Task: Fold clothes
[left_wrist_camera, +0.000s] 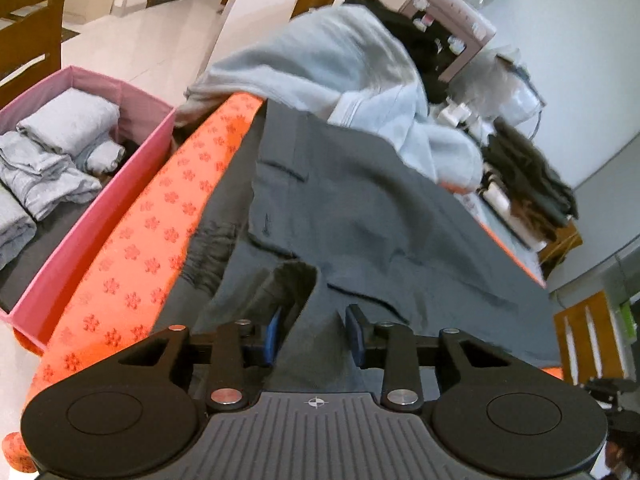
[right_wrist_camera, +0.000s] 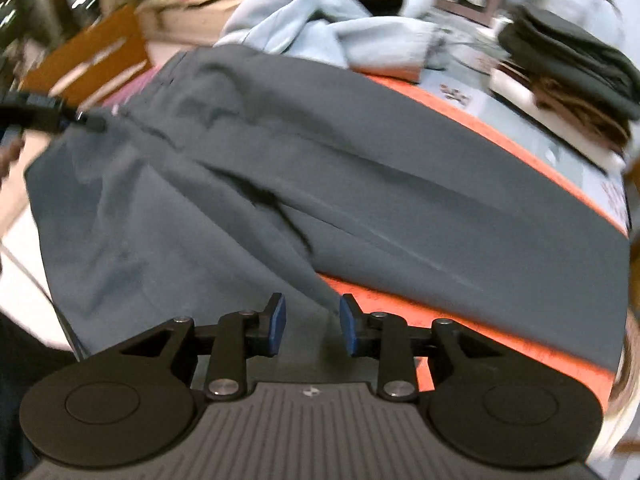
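Left gripper (left_wrist_camera: 314, 334) had dark grey cloth bunched between its blue pads, which looked closed on it; right gripper (right_wrist_camera: 308, 324) sat with pads parted, a fold of the same cloth between them, though whether it was pinched I could not tell. Those grey trousers (right_wrist_camera: 360, 184) were spread across the orange patterned table cover (left_wrist_camera: 160, 208), one part spilling over the near edge. Behind them lay a pale blue sweatshirt (left_wrist_camera: 320, 56) in a heap, crowding the far side. Beside the table stood a pink fabric box (left_wrist_camera: 136, 168), holding folded grey garments (left_wrist_camera: 56, 152).
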Motion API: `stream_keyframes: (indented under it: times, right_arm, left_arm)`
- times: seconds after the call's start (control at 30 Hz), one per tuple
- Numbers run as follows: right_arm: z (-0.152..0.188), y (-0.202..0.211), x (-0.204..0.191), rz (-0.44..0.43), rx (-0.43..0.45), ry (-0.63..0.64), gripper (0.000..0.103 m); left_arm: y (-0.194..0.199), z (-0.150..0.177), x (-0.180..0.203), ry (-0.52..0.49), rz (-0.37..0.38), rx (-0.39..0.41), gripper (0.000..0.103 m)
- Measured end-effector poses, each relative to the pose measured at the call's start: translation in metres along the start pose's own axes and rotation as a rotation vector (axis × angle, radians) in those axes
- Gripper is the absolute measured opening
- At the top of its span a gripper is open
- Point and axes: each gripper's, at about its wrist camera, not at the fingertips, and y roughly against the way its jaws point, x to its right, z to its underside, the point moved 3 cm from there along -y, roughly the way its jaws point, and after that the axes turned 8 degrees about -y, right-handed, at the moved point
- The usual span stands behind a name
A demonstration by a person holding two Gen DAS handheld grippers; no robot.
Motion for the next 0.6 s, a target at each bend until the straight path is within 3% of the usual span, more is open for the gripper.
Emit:
stream_keyframes:
  times: [0.07,0.1,0.13,0.23,0.27,0.33,0.5,0.6]
  right_arm:
    - [-0.001,-0.012,0.004,-0.045,-0.047,0.058,0.034]
    - [-0.001,-0.017,0.005,-0.063,-0.069,0.084,0.034]
    - [0.000,-0.024,0.005,-0.072,-0.088,0.109,0.034]
    - [0.005,-0.040,0.005,-0.086,-0.137,0.182,0.034]
    - [0.007,-0.042,0.005,-0.088,-0.149,0.197,0.031]
    - [0.009,-0.041,0.009,-0.090,-0.156,0.190,0.004]
    - [0.006,-0.018,0.027,-0.068,-0.117,0.097,0.002]
    - [0.010,-0.016,0.035,-0.040,-0.105,0.070,0.002]
  left_arm:
    - [-0.005,0.002,0.001,-0.007,-0.019,-0.002,0.035]
    - [-0.006,0.003,0.002,-0.010,-0.026,0.002,0.031]
    - [-0.006,0.004,0.003,-0.016,-0.030,0.013,0.020]
    - [-0.001,0.003,0.008,-0.039,-0.038,0.060,0.013]
    - [0.001,0.002,0.009,-0.040,-0.035,0.078,0.012]
    - [0.006,-0.001,0.011,-0.037,-0.038,0.103,0.011]
    - [0.008,-0.012,0.017,-0.039,-0.030,0.133,0.011]
    - [-0.003,-0.013,0.020,-0.057,-0.047,0.101,0.016]
